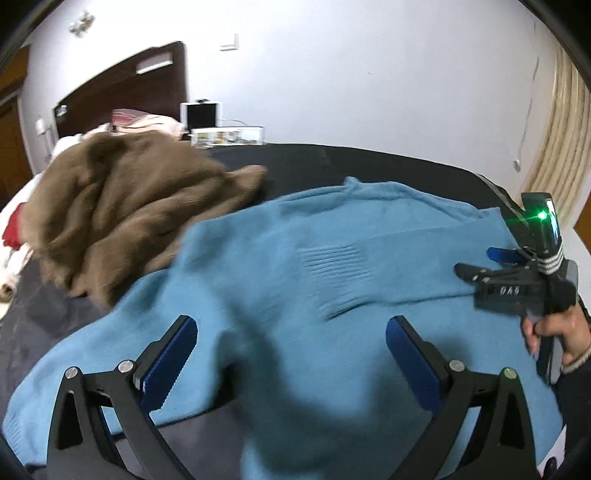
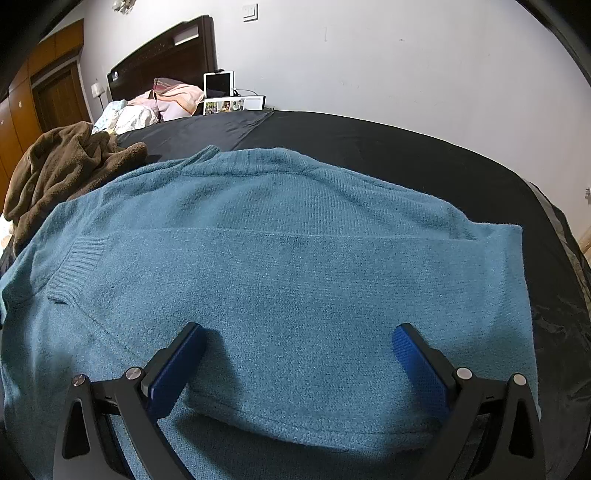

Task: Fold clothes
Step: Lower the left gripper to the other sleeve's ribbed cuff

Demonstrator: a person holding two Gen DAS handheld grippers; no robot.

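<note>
Sweater half-folded, both my grippers, left and right, spread above it; I should pinch its near hem evenly.

Dark wooden headboard, white tablet propped against wall, wall switch, wooden wardrobe

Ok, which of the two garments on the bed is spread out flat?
The blue knit sweater, lying flat on the black cover right under both open grippers. The brown fleecy garment is a crumpled heap at its left.
</note>
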